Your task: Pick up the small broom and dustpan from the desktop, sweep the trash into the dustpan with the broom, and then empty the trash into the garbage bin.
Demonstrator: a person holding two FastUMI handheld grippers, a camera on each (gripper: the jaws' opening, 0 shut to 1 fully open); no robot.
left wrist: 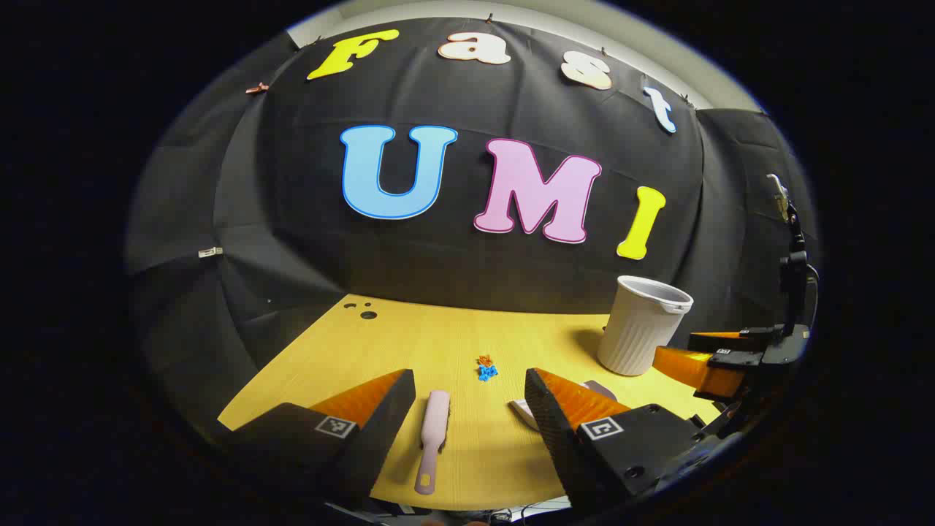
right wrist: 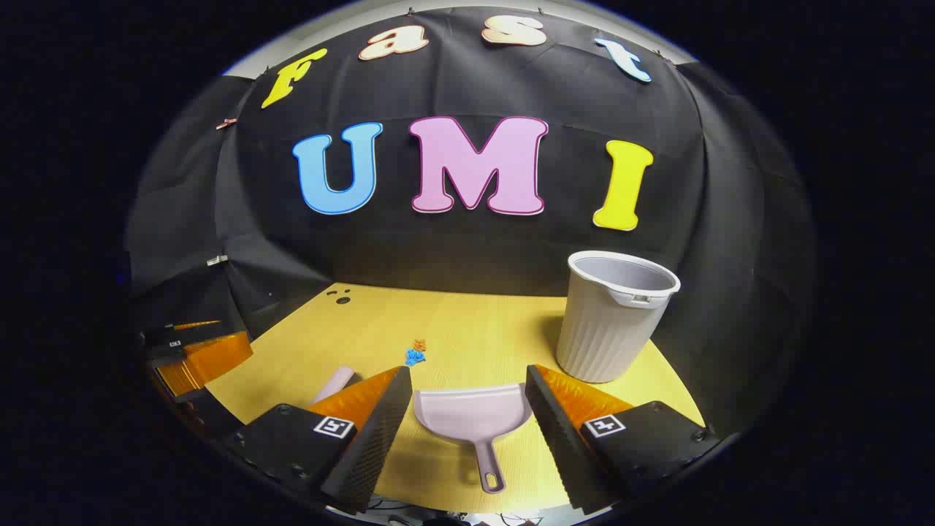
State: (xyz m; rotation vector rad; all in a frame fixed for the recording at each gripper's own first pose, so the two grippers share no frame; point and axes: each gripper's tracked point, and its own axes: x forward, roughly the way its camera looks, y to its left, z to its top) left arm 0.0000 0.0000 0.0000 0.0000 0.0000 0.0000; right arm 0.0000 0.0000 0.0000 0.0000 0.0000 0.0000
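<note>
The left tool [left wrist: 470, 398] hangs with fingers apart, the broom [left wrist: 432, 438] flat on the desk [left wrist: 409, 343] between them. The right tool [right wrist: 470, 394] is likewise spread, the dustpan [right wrist: 473, 418] between its fingers; trash [right wrist: 416, 353] lies ahead, bin [right wrist: 610, 318] ahead-right.

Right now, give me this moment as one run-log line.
phase: pre-grasp | left gripper: open over broom | right gripper: open over dustpan | trash: unswept on desktop | garbage bin: upright

Pink broom [left wrist: 432, 438] and dustpan [right wrist: 471, 416], ribbed white bin [right wrist: 613, 314], yellow desktop [right wrist: 475, 321].
</note>
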